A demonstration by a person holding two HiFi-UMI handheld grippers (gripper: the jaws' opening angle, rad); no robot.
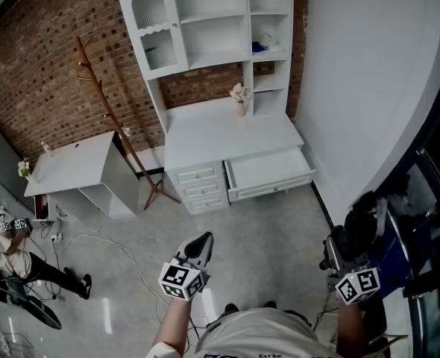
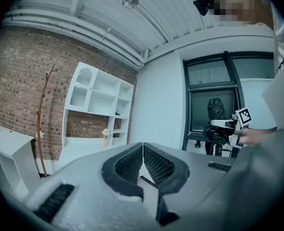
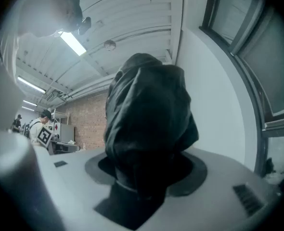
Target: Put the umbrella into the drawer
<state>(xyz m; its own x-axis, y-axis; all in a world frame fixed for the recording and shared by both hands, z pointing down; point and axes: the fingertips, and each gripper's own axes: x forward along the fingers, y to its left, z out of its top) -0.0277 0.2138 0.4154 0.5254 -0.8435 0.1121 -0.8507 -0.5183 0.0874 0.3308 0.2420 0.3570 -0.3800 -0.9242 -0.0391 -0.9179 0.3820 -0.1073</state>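
Observation:
The folded black umbrella (image 1: 365, 213) is at the lower right of the head view, and my right gripper (image 1: 347, 239) is shut on it. In the right gripper view the umbrella (image 3: 147, 114) stands up between the jaws and hides the pads of the right gripper (image 3: 144, 182). My left gripper (image 1: 200, 242) is at the lower middle, shut and holding nothing; in its own view the left gripper (image 2: 142, 152) shows its two pads touching. The white cabinet's top drawer (image 1: 268, 168) is pulled open and looks bare inside, some way ahead of both grippers.
The white desk cabinet (image 1: 227, 136) carries a shelf unit and a small flower vase (image 1: 240, 99). A wooden coat rack (image 1: 108, 103) and a low white table (image 1: 71, 162) stand to the left. Cables (image 1: 123, 252) lie on the floor. A dark window frame (image 1: 429, 200) runs along the right.

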